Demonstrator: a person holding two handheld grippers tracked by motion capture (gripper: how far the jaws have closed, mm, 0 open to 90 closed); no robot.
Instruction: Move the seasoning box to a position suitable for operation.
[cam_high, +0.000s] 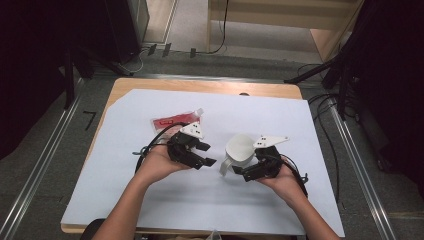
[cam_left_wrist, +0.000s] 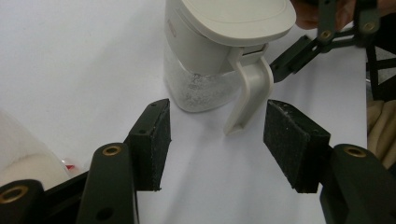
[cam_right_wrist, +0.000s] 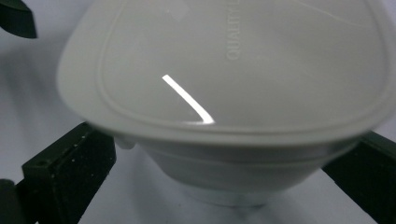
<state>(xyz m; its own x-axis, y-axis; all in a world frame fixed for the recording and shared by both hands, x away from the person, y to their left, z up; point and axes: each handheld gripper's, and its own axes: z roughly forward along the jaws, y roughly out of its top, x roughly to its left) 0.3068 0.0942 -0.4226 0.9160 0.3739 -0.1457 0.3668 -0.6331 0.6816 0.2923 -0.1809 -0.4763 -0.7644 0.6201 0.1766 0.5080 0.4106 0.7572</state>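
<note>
White paper sheet spread over the pale wooden surface. Far left of the container and a little behind it, a flat red plastic pouch with a white corner spout, lying untouched on the sheet.

Next, just left of the container, the left tongs: released, nothing between the pads, aimed at the container's curved white handle. The handle's free lower end hangs just beyond the gap between the pads, not yet inside it.

At the centre, the thing being worked on: a white plastic lidded container with a clear lower body, white granules visible inside, standing on the sheet with its handle turned toward the left tongs.

Right of the container and reaching under its lid, the right tongs: spread wide, one pad on each side of the body, one pad visibly clear of the wall. No squeeze apparent, so read as released around it rather than clenched.

Step in hand, by the look of it: steadying or letting go on the right while lining up a handle grasp on the left. Next move probably calls for easing the left tongs forward until the handle sits between the pads, then clenching squarely across it, without nudging the container over.
</note>
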